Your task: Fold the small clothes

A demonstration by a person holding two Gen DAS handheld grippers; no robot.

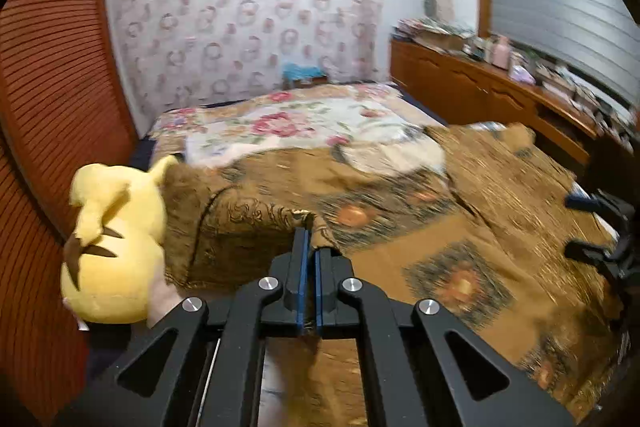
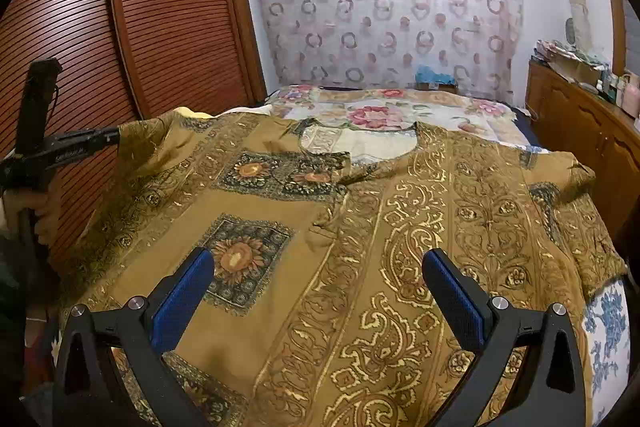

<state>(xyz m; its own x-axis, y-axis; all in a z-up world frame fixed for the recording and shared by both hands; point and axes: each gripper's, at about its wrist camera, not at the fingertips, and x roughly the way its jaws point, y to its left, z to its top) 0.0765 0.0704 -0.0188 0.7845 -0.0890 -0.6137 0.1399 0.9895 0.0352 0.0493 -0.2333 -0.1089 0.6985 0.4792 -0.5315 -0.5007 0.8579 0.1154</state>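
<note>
A mustard-brown patterned shirt [image 2: 360,227] with gold paisley bands and flower squares lies spread on the bed, neck opening toward the far end. My left gripper [image 1: 311,239] is shut on the edge of the shirt's left sleeve [image 1: 240,211] and lifts it off the bed; it also shows at the left of the right wrist view [image 2: 108,137], pinching the sleeve. My right gripper [image 2: 318,267] is open and empty, hovering just above the shirt's lower front. It shows at the right edge of the left wrist view [image 1: 592,227].
A yellow plush toy [image 1: 116,247] sits at the bed's left edge beside the lifted sleeve. A floral bedspread [image 2: 380,115] covers the far bed. A slatted wooden wardrobe [image 2: 160,19] stands left; a cluttered wooden cabinet [image 2: 580,123] runs along the right.
</note>
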